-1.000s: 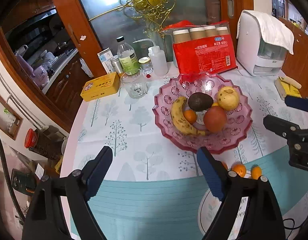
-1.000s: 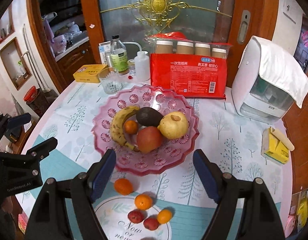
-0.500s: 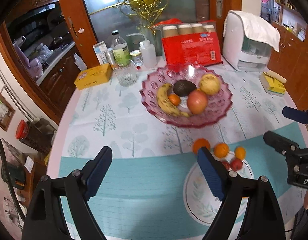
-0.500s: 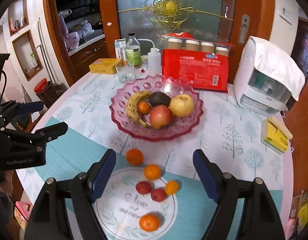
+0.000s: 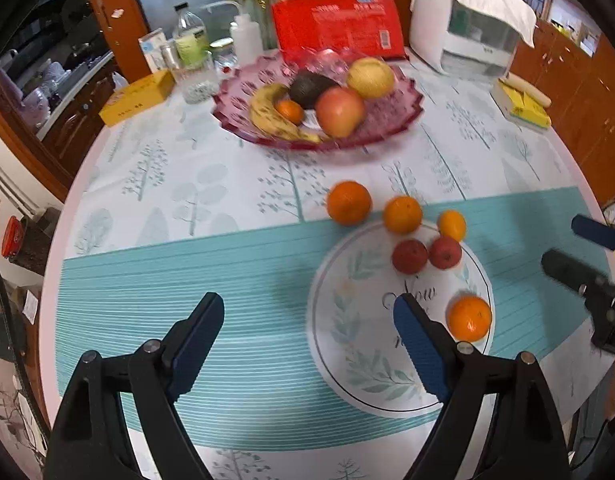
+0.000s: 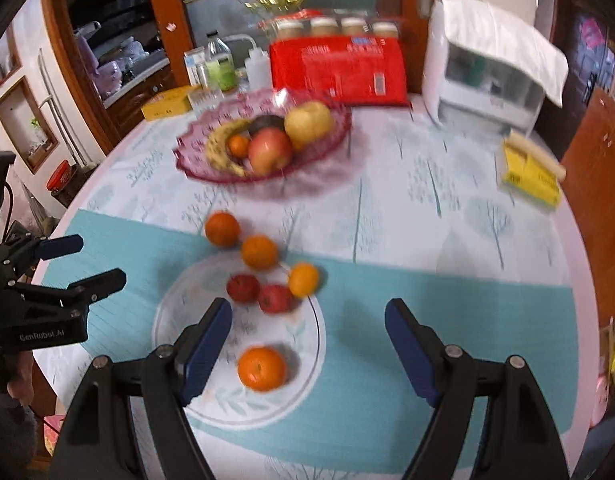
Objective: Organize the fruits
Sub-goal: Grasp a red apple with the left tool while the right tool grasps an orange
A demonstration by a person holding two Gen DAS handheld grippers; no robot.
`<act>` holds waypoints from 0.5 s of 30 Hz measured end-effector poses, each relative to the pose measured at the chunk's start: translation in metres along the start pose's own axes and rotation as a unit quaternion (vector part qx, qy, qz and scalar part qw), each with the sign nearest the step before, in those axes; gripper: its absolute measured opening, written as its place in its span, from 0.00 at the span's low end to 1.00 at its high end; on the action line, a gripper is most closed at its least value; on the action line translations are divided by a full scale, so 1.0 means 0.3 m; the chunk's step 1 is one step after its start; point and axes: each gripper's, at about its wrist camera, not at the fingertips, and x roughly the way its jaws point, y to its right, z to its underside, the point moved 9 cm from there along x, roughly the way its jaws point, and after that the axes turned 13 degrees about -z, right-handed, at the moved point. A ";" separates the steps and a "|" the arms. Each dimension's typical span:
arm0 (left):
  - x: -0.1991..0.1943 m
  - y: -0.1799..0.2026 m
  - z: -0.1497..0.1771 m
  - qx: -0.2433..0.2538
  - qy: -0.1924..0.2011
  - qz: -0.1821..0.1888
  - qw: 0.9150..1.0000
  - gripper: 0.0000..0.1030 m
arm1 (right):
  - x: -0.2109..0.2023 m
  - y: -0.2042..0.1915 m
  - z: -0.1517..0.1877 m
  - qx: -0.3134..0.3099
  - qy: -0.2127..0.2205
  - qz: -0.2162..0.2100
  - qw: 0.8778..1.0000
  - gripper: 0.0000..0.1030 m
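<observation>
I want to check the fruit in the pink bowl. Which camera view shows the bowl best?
The left wrist view shows the pink bowl best: it is sharper there, with the banana, the apple and the other fruit easy to tell apart. The right wrist view shows the same bowl, but blurred.

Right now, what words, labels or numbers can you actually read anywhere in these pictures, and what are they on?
"GenRobot.AI", a little blurred: on the black body of the left gripper, seen in the right wrist view.
"Now": cursive print in the round motif on the tablecloth; the line below it is hidden by the fingers.
Red package, yellow box, bottle: print too blurred to read.
</observation>
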 end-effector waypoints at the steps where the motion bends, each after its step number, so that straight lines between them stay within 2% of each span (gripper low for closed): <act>1: 0.012 0.015 0.009 0.004 -0.004 0.002 1.000 0.83 | 0.014 0.003 0.027 0.003 -0.007 -0.002 1.000 0.77; 8: 0.055 0.072 0.023 0.024 -0.009 0.005 1.000 0.83 | 0.113 -0.040 0.167 0.003 -0.043 -0.024 0.999 0.77; 15: 0.109 0.097 0.041 0.030 -0.027 0.013 0.999 0.83 | 0.209 -0.069 0.223 0.007 -0.064 -0.034 0.997 0.74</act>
